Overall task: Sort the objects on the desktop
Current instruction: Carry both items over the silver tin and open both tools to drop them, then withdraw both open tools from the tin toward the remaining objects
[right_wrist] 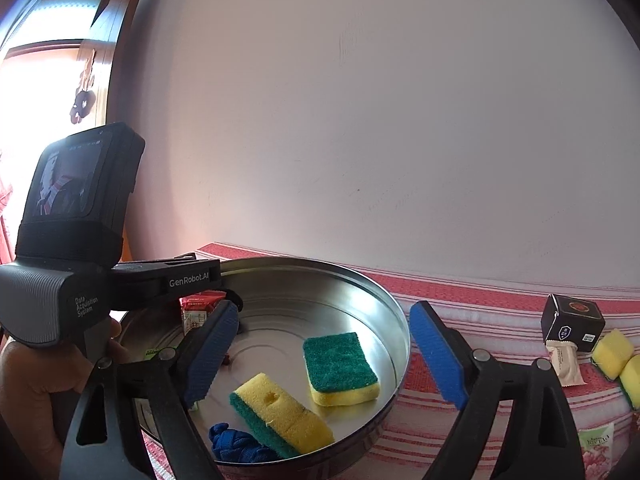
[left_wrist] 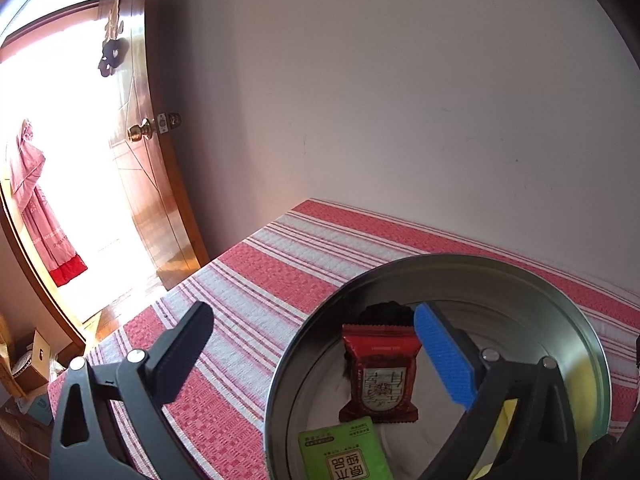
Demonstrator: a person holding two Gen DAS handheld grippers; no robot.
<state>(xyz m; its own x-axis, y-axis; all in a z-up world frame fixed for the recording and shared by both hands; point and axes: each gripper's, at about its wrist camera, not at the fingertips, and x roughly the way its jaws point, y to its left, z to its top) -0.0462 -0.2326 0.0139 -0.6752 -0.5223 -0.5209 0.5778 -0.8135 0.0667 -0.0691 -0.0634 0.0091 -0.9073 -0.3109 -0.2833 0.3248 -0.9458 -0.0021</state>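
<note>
Yellow sponges and a black box are seen unsorted at the far right of the bench, nearer the right claw, spread empty over the metal tray; the left claw is spread too.

Each black claw has ribbed blue pads, silver screws and white "GenRobot.AI" lettering.
</note>
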